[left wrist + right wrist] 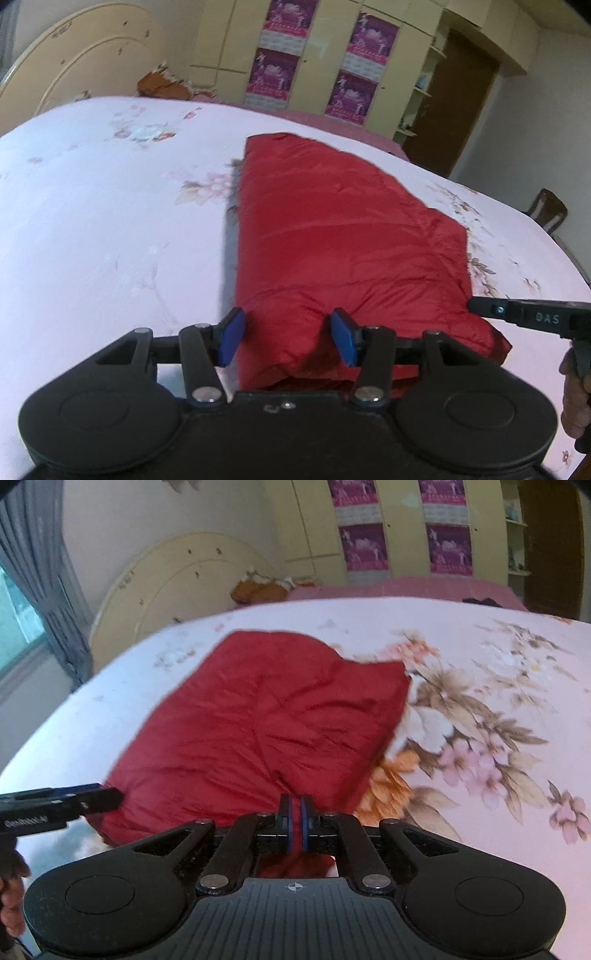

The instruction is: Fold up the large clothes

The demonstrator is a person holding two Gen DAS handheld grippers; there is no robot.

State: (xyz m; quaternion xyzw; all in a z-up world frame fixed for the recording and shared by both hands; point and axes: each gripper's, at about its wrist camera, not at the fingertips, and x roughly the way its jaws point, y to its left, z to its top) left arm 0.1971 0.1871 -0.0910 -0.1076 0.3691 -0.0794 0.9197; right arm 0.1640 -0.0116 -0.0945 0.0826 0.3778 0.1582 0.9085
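The left gripper [289,338] has its fingers parted around the red jacket's [343,236] near edge (pads not pressing); the right gripper [295,823] pinches the cloth, fingers narrow, on the bed [92,221].

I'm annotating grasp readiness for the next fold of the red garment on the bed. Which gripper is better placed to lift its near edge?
Right. The right gripper is already pinched shut on the near edge of the red garment. The left gripper straddles the same edge, but its pads stand apart and do not clearly press the fabric.
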